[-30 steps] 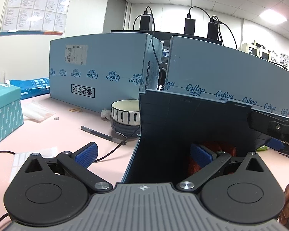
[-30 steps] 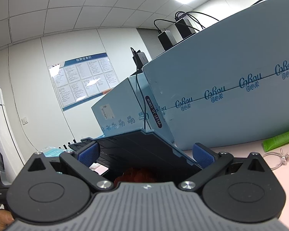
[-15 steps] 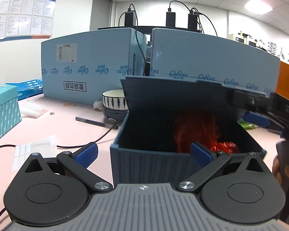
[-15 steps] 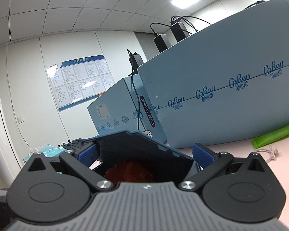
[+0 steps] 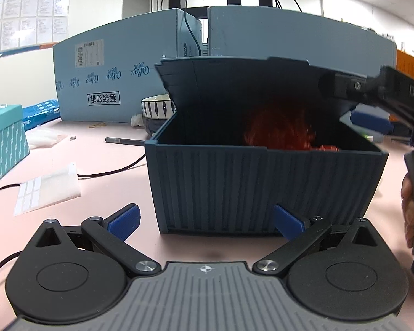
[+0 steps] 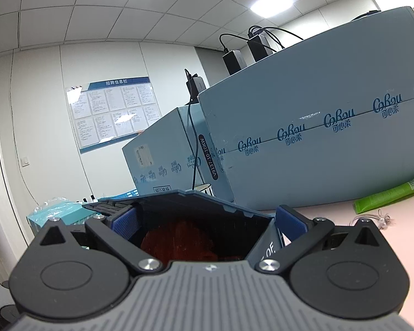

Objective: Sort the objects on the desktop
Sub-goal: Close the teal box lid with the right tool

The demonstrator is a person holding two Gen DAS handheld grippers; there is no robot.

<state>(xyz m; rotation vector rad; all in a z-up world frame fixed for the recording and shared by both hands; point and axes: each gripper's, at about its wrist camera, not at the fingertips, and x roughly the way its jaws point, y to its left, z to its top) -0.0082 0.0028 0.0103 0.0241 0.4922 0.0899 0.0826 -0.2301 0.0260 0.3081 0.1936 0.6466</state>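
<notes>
A dark blue ribbed storage box stands on the pink desk with a red object inside. Its hinged lid leans forward, half covering the opening. My left gripper is open and sits low just in front of the box's front wall, holding nothing. My right gripper reaches in at the lid's right corner, held by a hand. In the right wrist view the right gripper is open, and the lid and the red object lie between its spread fingers.
Two large light-blue cartons stand behind the box. A striped bowl, a pen, a black cable, a plastic packet and a teal box lie left. A green tube lies right.
The lid has swung from nearly upright to leaning forward over the box. My left gripper has drawn back, so the whole front wall now shows. Both grippers kept their width.
</notes>
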